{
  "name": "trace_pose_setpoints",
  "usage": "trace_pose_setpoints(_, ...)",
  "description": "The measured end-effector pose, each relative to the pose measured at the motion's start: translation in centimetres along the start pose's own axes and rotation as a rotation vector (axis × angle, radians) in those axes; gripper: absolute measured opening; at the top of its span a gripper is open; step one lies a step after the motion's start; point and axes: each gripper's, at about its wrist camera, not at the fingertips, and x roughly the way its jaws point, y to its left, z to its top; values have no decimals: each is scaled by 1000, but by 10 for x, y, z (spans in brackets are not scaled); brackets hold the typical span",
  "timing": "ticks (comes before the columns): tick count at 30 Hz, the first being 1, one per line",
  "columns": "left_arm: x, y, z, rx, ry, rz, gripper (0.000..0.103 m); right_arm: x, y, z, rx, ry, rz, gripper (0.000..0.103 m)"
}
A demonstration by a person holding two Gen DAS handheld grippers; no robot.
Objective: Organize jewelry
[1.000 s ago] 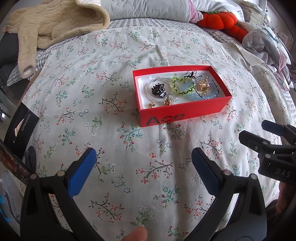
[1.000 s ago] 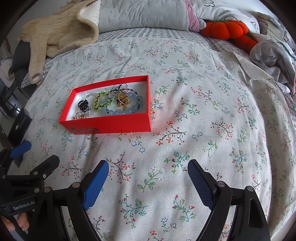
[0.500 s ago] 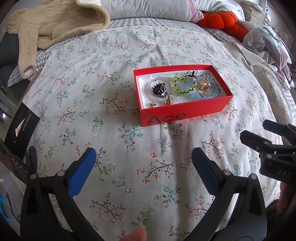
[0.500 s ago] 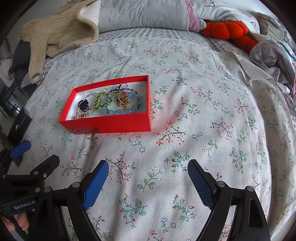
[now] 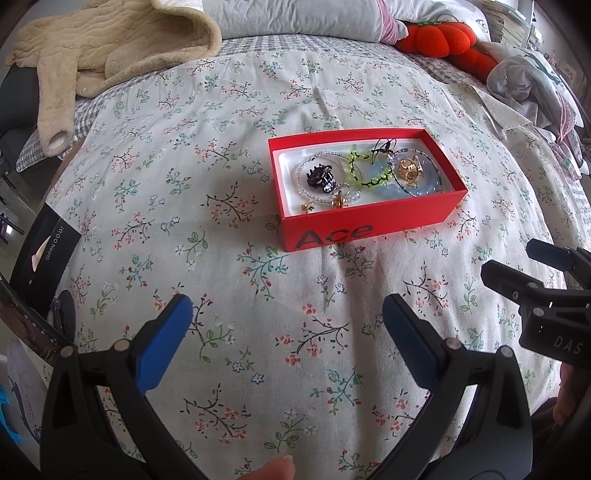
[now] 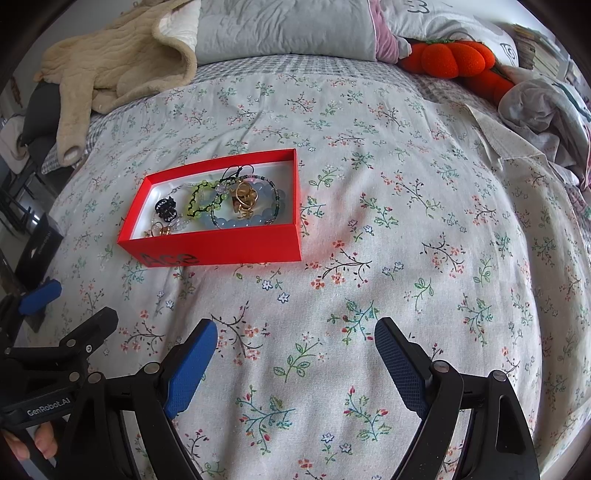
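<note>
change: basically none, red box (image 5: pixel 369 225) barely drifts in view | jewelry (image 5: pixel 369 177) all piled inside, mid-bed | left gripper (image 5: pixel 284 317) and right gripper (image 6: pixel 295 343) both wide, empty | fits sorted or about to sort

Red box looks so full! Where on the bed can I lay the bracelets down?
Inside the red box is crowded. Free: the floral bedspread right of the box, and the patch between the box and the right tongs.

Daylit bed (image 5: pixel 229 155) in floral cover, grey pillow (image 6: pixel 288 26) (beige robe (image 5: pixel 110 40) beside)
</note>
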Motion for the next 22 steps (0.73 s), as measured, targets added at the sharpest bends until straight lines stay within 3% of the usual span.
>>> trace_pose_setpoints(22, 5, 3, -2, -17, 12, 22, 102, 2, 1, -1, -3, 3, -6, 88)
